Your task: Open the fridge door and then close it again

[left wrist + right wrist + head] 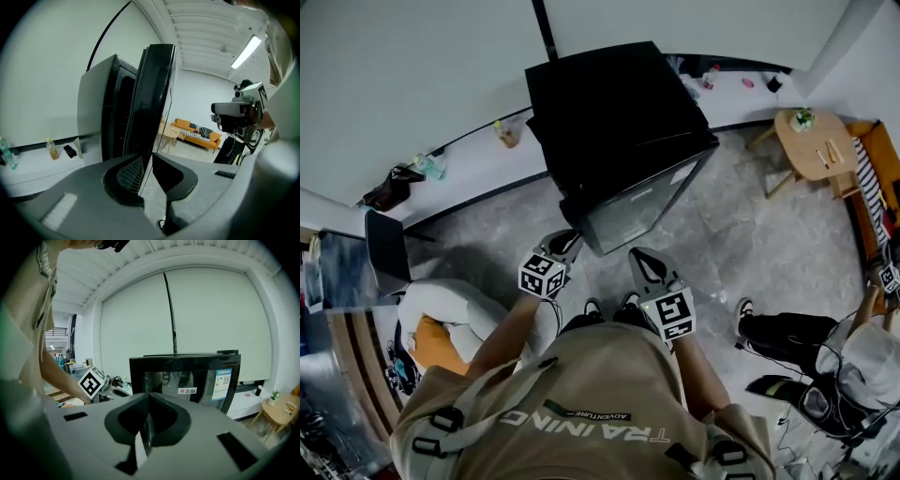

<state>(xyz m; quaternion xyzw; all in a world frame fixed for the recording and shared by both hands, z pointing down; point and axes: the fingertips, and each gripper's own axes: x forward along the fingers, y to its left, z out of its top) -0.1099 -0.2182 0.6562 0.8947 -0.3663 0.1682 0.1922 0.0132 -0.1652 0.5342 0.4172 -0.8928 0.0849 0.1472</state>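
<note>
Both jaws of your left gripper [146, 165] pinch the fridge door [154, 84] at its free edge, which rises straight ahead. Your right gripper [149, 398] is closed, empty, facing the door. Expect stiff, heavy, slick glass, so hold that edge firmly.

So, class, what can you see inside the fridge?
Very little: the door stands slightly ajar, leaving a dark gap beside the fridge body. Its glass front shows only reflections, so any contents are hidden.
</note>
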